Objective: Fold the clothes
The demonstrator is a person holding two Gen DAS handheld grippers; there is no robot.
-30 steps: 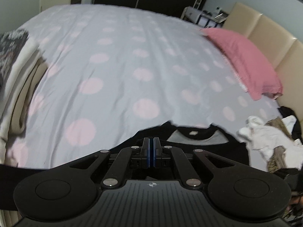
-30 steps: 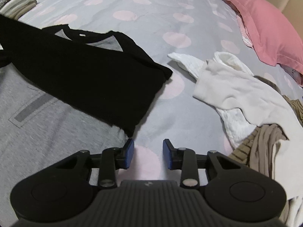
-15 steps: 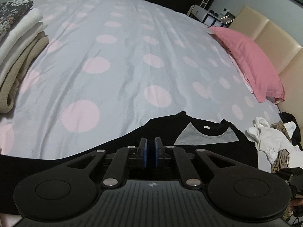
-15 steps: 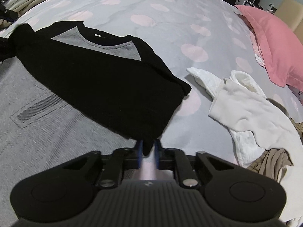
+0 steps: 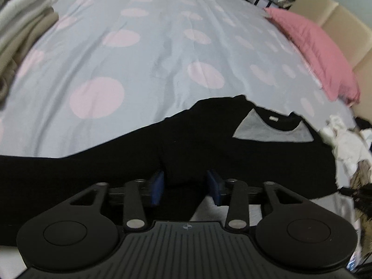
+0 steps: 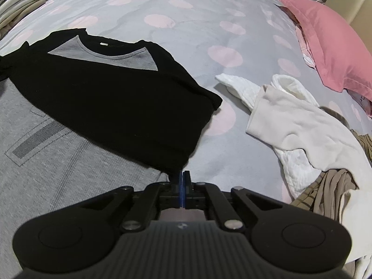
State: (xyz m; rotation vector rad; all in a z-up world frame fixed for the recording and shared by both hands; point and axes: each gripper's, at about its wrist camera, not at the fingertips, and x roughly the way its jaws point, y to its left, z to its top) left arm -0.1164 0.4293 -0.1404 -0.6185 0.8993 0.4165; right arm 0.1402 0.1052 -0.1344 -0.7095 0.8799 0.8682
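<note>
- The gray and black shirt (image 6: 69, 121) lies flat on the bed cover (image 6: 186, 4); it fills the left and middle of the right wrist view; its body is gray, and a black sleeve (image 6: 130, 107) is folded across it from the upper left down to the lower middle.
- The right gripper (image 6: 183, 179) sits at the bottom middle of its view; its two blue pads are pressed together, right at the end of the black sleeve; the cloth seems to be pinched there, but the spot is dark and small, so it is hard to be sure.
- The left gripper (image 5: 185, 186) sits at the bottom middle of the left wrist view; its blue pads are spread wide apart; black cloth of the shirt lies between and under them, and the pads do not squeeze it.
- In the left wrist view the shirt's gray neck patch (image 5: 272, 130) shows right of the middle.
- A pile of white and brown clothes (image 6: 302, 127) lies to the right of the shirt, near it but not touching.
- A pink pillow (image 6: 325, 37) rests in the upper right; a stack of folded clothes (image 6: 21, 2) sits in the upper left corner.
</note>
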